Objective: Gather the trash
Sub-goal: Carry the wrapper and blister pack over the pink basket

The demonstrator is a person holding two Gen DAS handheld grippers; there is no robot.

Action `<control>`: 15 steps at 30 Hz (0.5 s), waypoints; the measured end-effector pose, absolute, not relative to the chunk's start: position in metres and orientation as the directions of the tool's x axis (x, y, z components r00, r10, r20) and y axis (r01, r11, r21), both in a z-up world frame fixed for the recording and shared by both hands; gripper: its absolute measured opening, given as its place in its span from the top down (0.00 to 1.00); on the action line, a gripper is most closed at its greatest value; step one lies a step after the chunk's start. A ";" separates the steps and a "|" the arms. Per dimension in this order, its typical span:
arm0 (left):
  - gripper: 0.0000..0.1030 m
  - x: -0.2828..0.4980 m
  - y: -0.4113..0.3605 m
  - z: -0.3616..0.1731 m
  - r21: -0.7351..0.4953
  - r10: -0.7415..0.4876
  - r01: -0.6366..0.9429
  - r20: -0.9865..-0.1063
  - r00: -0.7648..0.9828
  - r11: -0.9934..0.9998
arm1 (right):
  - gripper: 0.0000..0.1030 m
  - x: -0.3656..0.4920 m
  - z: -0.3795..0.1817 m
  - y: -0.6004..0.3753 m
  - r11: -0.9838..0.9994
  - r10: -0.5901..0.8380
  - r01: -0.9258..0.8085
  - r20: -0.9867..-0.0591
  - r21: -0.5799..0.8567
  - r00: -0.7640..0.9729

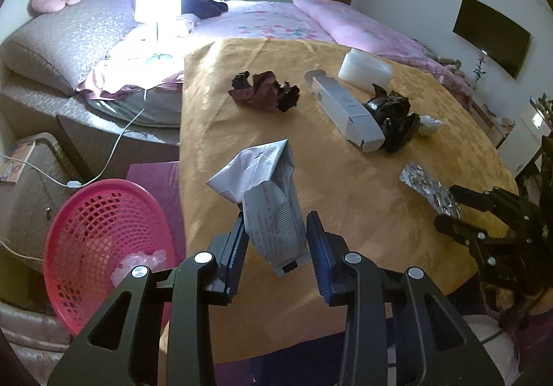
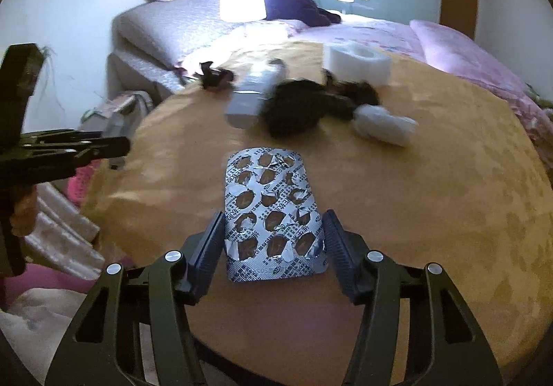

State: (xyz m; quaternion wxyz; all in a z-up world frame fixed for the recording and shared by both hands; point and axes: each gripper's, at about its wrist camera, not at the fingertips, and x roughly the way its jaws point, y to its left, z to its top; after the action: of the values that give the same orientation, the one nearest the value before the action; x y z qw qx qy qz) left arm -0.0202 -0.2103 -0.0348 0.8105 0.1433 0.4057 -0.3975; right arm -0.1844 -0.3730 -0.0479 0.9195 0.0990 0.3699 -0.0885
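- Left wrist view: your left gripper point(image 1: 276, 233) points across the tabletop point(image 1: 345, 178) from its near edge, with a crumpled grey-white paper packet point(image 1: 266, 199) between the fingers; the left pad touches it, a slim gap shows at the right pad, so whether the jaws grip it you cannot tell
- Off the tabletop's left edge, lower down, the pink mesh basket point(image 1: 100, 240) holds a bit of clear plastic
- Toward the far edge lie a dark red crumpled wrapper point(image 1: 266, 92), a long white carton point(image 1: 345, 112), a black crumpled bag point(image 1: 394, 119) touching it, and a white foam block point(image 1: 366, 69)
- Right wrist view: your right gripper point(image 2: 273, 240) is level and low near the tabletop's near edge, jaws spread wide around the emptied foil blister pack point(image 2: 273, 213), which lies flat between the pads
- Your left gripper shows at that view's left edge, off the tabletop's left edge
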 end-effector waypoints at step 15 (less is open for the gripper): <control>0.68 0.007 -0.159 -0.034 -0.089 -0.476 0.669 -0.770 0.424 0.738 | 0.46 -0.136 -0.024 -0.329 0.986 -0.019 0.123 -0.660 0.110 0.751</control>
State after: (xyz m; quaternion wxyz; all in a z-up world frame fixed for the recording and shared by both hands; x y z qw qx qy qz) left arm 0.0072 -0.1590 -0.0342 0.8357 0.1165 0.4132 -0.3426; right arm -0.1365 -0.3292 -0.0242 0.9327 0.0734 0.3511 -0.0381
